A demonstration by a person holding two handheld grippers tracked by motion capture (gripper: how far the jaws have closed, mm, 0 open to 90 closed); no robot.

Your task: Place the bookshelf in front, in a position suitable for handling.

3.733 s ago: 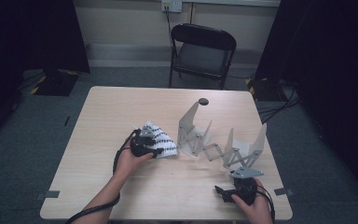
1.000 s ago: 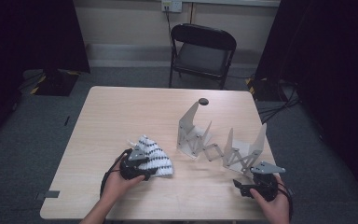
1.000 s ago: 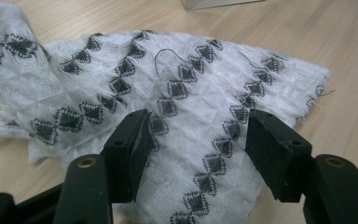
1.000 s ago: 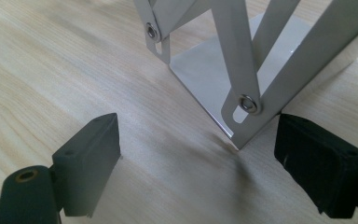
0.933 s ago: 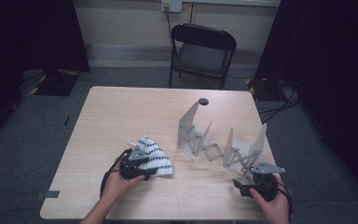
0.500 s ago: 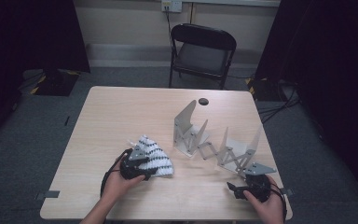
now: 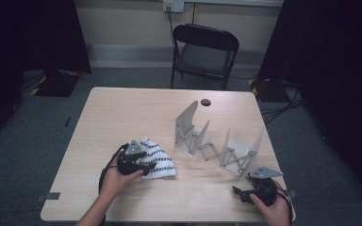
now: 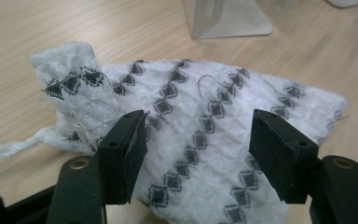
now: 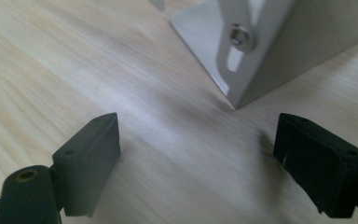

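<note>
Left gripper [image 8: 198,140], jaws apart and just widened, straddles the patterned cloth [image 8: 200,140] near the counter's [image 7: 122,108] front edge; lower, pinch one layer. Right gripper [image 9: 198,154] open, empty.

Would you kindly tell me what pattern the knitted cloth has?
The knitted cloth is white with rows of black diamonds, clearest in the left gripper view.

My left hand [image 7: 118,176] comes in from the near edge, its forearm angling up from near left, and carries the left gripper [image 8: 198,140] low and pointing right. Its jaws have just been opening and stand apart. My right hand [image 7: 271,207] sits at the near right corner, holding the right gripper [image 9: 200,156] pointing left, jaws spread wide.
</note>
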